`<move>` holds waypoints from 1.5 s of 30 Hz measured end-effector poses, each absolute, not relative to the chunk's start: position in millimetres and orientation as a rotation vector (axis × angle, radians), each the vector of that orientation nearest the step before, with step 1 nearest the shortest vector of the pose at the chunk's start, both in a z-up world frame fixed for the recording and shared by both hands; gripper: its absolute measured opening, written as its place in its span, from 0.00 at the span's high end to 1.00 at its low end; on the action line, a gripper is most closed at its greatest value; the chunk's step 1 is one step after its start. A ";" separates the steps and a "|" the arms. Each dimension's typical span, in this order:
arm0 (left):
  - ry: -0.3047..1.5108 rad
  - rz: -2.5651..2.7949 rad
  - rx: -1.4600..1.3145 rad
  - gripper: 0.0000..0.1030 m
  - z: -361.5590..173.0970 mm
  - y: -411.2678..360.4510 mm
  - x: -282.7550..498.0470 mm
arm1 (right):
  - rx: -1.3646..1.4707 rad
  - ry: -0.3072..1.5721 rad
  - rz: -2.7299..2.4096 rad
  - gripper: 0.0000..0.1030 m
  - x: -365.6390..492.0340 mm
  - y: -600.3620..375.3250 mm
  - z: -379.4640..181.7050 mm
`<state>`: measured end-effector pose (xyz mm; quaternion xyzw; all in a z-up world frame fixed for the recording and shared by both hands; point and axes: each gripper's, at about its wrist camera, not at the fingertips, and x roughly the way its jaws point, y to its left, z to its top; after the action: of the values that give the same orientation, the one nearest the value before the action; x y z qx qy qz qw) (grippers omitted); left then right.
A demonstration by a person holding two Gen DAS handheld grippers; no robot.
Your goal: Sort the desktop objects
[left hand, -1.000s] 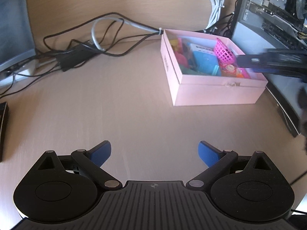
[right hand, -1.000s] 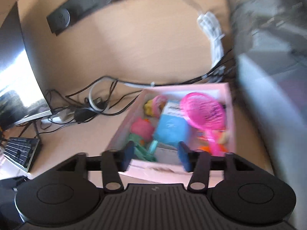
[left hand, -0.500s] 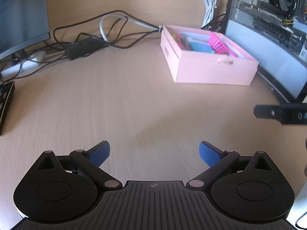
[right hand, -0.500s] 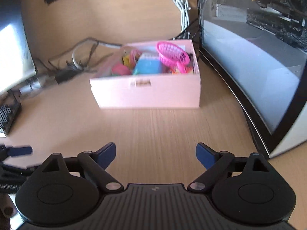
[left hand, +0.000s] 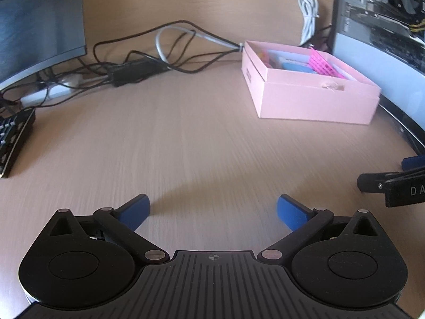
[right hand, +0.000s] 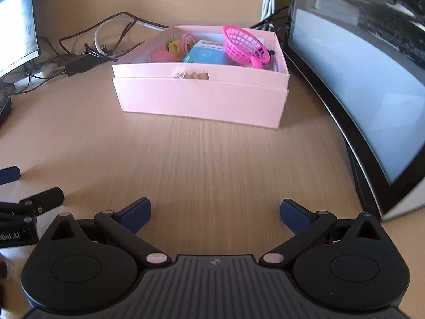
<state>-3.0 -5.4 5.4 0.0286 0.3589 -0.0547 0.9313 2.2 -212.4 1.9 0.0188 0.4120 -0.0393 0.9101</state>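
Note:
A pink cardboard box [right hand: 202, 101] stands on the wooden desk, holding a pink mesh basket [right hand: 243, 45], a blue packet [right hand: 205, 55] and other small toys. My right gripper [right hand: 215, 208] hovers low over bare desk in front of the box. Its jaws are still opening, wide apart with nothing between them. My left gripper [left hand: 212, 207] is open and empty, with the same box [left hand: 313, 103] far off at its upper right. Each gripper shows at the edge of the other's view: the right gripper [left hand: 398, 183] and the left gripper [right hand: 26, 202].
A curved monitor [right hand: 358, 79] stands close along the right of the box. Tangled black cables [left hand: 159, 61] and a coiled white cable [left hand: 308, 13] lie at the back wall. A keyboard [left hand: 13, 141] and a second screen [left hand: 39, 21] are at the left.
The right gripper pulled back from above the box, came down toward the desk and spread its jaws wide. The left gripper also sank and drew back a little, staying open.

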 end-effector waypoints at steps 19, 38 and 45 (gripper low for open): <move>0.730 -0.053 0.038 0.00 4.9 -13.4 13.2 | 0.007 0.697 -0.008 0.00 37.3 -215.1 -9.8; 0.729 -0.057 0.039 0.00 4.7 -12.9 13.3 | 0.007 0.696 -0.008 0.00 37.0 -215.7 -11.8; 0.729 -0.057 0.039 0.00 4.1 -13.0 12.7 | 0.007 0.696 -0.008 0.00 36.8 -215.9 -11.8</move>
<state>12.7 -13.0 4.1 0.0192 0.3563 -0.0279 0.9338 36.8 -215.9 -11.8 0.0035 0.3409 -0.0038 0.9401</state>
